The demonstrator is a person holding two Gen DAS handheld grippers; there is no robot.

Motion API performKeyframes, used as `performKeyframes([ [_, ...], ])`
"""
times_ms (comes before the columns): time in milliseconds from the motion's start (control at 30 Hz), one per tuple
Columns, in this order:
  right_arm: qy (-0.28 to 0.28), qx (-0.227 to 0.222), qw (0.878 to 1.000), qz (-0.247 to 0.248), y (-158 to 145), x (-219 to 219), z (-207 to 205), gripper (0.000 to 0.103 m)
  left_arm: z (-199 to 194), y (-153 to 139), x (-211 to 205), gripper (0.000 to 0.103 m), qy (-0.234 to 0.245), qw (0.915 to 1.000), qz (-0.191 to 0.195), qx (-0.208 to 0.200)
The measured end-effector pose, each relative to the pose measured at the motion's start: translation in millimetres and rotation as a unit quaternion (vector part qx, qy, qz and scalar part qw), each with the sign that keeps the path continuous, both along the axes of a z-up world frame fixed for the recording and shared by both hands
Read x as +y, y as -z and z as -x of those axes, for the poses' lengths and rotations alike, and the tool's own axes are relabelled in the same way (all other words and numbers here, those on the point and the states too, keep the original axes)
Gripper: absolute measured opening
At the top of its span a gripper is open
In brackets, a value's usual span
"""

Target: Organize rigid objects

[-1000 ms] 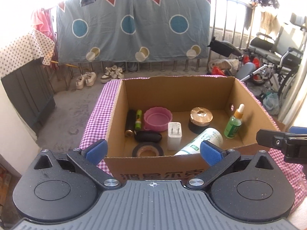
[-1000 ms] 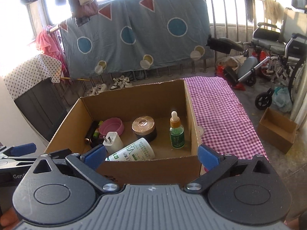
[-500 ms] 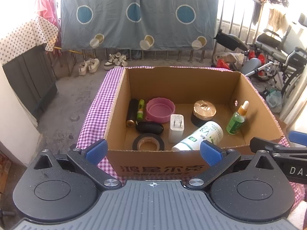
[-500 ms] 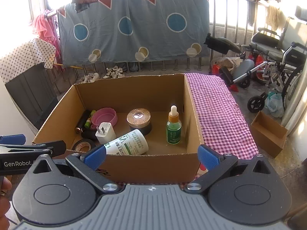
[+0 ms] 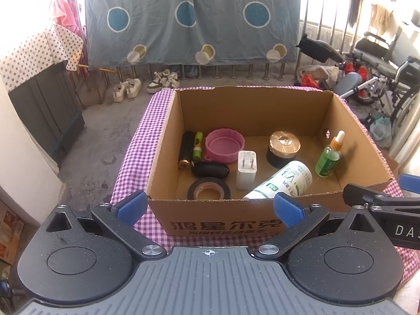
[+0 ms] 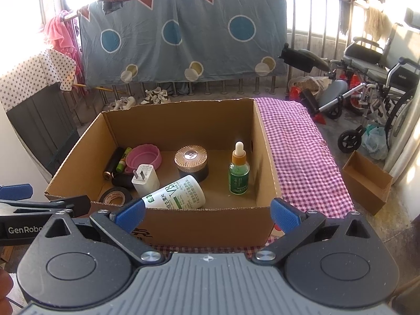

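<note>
An open cardboard box (image 5: 223, 225) (image 6: 204, 231) stands on a purple checked cloth. Inside lie a pink bowl (image 5: 225, 149), a gold-lidded black jar (image 5: 284, 147), an upright green dropper bottle (image 6: 239, 173), a white charger plug (image 5: 246, 169), a white bottle on its side (image 6: 176, 194), a black tape roll (image 5: 209, 190), a black oval case (image 5: 210, 169), a black cylinder (image 5: 185, 149) and a green tube (image 5: 197, 145). My left gripper (image 5: 209, 208) and right gripper (image 6: 207, 214) hover open and empty before the box's near wall, side by side.
The checked cloth (image 6: 302, 157) runs on to the right of the box. A small cardboard box (image 6: 367, 181) sits on the floor at right, with a wheelchair (image 6: 380, 78) behind it. A blue patterned sheet (image 5: 194, 18) hangs on the railing, with shoes (image 5: 147, 86) below it.
Both grippers have risen and tipped down, so more of the box floor shows. Both jaws stay open, and nothing in the box has moved.
</note>
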State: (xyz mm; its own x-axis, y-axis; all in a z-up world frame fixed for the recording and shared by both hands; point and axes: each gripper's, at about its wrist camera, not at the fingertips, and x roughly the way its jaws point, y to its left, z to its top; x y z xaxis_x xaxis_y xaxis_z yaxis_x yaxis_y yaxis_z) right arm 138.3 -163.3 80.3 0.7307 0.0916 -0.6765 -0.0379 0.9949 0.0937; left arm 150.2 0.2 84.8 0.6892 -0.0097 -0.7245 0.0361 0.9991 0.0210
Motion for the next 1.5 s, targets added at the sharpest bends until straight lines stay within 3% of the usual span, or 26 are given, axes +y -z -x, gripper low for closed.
performKeyframes([
  [1500,0.004,0.005,1.000,-0.002,2.3,-1.5,0.4,0.103,-2.7,1.7,0.9,0.103,-0.003,0.9999,0.007,0.010],
])
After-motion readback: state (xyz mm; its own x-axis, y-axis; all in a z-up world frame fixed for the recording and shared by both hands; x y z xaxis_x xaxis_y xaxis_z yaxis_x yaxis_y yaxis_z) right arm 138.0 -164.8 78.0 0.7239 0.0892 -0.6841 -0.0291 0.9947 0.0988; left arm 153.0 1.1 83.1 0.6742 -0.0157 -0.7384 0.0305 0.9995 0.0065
